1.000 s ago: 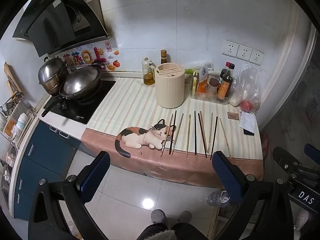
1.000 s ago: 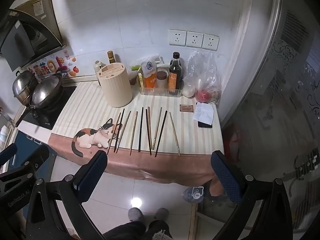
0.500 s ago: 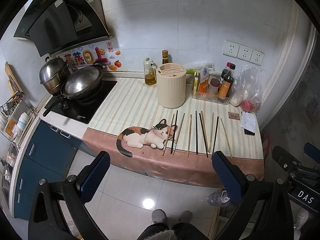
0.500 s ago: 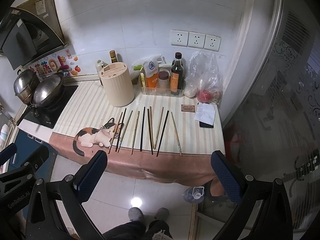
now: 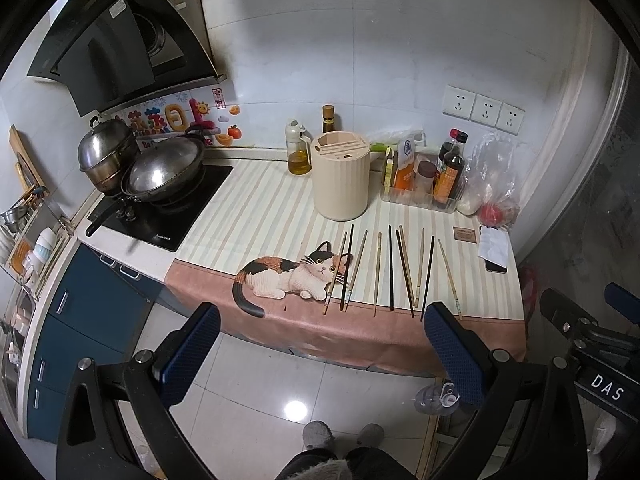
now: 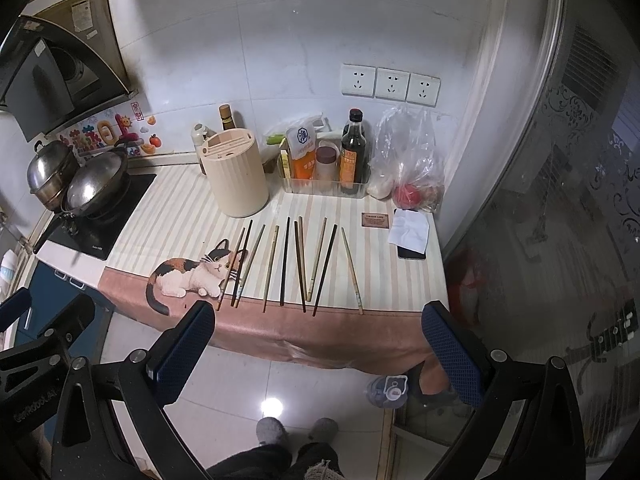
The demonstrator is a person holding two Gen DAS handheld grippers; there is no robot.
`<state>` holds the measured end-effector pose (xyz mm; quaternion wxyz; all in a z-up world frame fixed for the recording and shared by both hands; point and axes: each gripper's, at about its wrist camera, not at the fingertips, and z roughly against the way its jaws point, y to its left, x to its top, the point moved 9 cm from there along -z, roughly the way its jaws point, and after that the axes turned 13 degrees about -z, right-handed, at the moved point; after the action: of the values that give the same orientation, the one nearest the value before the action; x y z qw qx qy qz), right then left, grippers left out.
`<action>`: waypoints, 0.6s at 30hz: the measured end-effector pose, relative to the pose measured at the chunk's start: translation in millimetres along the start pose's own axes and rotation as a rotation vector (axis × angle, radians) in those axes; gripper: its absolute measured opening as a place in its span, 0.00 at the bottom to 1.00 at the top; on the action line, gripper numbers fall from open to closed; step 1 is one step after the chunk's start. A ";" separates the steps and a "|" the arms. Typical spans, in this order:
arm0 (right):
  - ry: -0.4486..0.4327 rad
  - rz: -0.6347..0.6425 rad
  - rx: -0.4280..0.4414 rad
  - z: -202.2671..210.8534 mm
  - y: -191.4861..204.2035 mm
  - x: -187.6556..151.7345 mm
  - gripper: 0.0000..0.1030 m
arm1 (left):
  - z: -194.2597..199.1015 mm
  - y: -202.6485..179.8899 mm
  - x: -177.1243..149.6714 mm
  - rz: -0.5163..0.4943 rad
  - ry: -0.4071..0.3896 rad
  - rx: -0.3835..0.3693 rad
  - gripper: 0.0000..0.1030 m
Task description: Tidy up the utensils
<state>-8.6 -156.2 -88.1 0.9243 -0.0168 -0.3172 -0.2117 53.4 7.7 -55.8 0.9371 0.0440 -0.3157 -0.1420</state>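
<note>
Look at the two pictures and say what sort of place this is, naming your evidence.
A home kitchen, most likely: a range hood over a hob with a wok, chopsticks laid on the counter, and sauce bottles by the wall.

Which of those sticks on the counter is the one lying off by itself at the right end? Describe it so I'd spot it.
Start at the cream ribbed holder on the striped cloth; a row of chopsticks lies in front. The last one on the right is pale wood, set apart by a gap and slanting outward, beside a dark chopstick.
</note>
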 end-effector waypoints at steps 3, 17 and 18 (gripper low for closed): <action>-0.002 -0.001 -0.001 0.3 0.2 -0.6 1.00 | -0.3 2.2 4.5 0.002 -0.001 0.001 1.00; 0.001 -0.002 -0.003 -0.2 0.8 1.3 1.00 | 2.9 -6.3 0.3 -0.009 0.006 -0.009 1.00; 0.001 -0.002 -0.002 -0.4 0.4 1.1 1.00 | 3.0 -6.4 -0.7 -0.008 0.005 -0.009 1.00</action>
<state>-7.4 -156.3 -87.8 0.9242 -0.0171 -0.3164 -0.2131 49.5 1.8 -54.9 0.9375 0.0413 -0.3127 -0.1472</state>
